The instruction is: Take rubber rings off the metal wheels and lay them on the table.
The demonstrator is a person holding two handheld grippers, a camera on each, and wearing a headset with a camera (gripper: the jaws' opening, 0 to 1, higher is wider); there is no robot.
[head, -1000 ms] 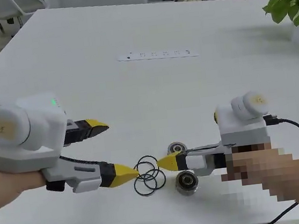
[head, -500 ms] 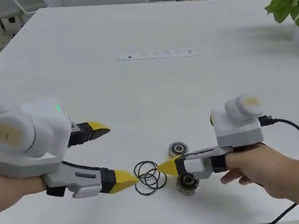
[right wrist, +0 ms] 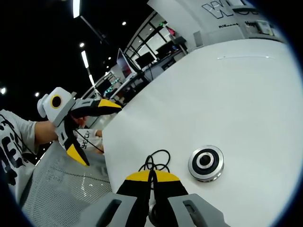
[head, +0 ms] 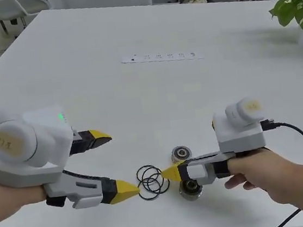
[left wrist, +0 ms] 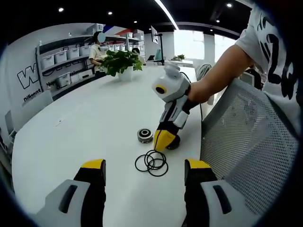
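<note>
A: Left claw (head: 116, 161)?
B: Jaws spread wide, nothing in them. It hovers at the left over the worktop (head: 155, 99), tips aimed right toward the rubber rings (head: 152, 180).
A: Rings lie how?
B: A loose, overlapping heap, flat on the worktop between the two claws. It is just ahead of the left one's lower tip.
A: And right of the heap?
B: The far wheel (head: 181, 154) stands clear. The near wheel (head: 191, 188) sits partly under the right claw (head: 168, 173).
A: That claw's state?
B: Jaws closed together, tips pointing left at the heap's right edge. Cannot tell whether a ring is nipped between them.
A: Which is nearer the next wheel?
B: The right claw, by my judgement. The near wheel lies below and behind its tips, so it would need to back off and dip. Whether either wheel carries a ring is too small to read.
</note>
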